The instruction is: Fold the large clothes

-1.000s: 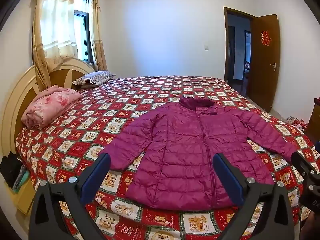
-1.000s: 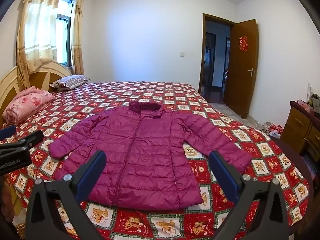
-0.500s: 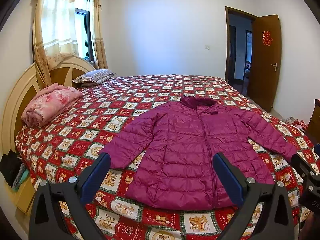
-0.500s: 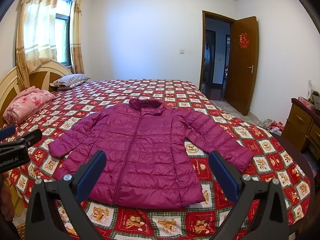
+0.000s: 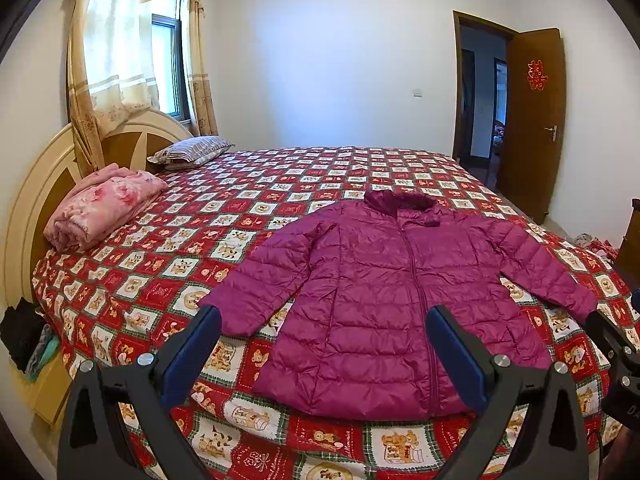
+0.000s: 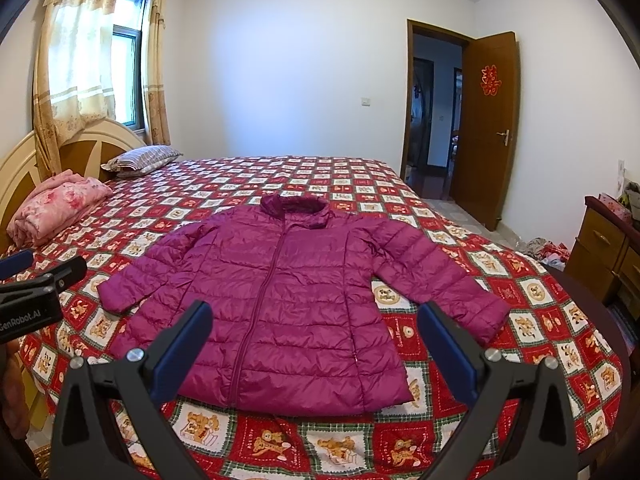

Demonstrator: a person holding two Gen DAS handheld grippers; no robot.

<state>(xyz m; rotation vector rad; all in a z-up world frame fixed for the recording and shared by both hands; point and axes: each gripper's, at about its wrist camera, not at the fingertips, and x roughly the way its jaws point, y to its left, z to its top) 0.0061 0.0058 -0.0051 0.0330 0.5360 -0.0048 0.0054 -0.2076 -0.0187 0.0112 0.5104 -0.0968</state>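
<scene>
Left gripper (image 5: 323,344) and right gripper (image 6: 314,336): both spread wide, holding nothing, above near edge of bed (image 6: 304,444). Purple down jacket (image 6: 288,296) flat just ahead, hem nearest, collar farthest, long axis running away. 2 sleeves splayed: left sleeve (image 5: 264,280) nearer left gripper, right sleeve (image 6: 436,276) nearer right.

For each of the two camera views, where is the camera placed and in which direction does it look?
Left wrist: on the left gripper, facing across the bed to the jacket; its open fingers show, the right gripper at the right edge.
Right wrist: on the right gripper, facing the same way; open fingers, the left gripper at the left edge.
Shared: jacket, bed, door, window.
</scene>
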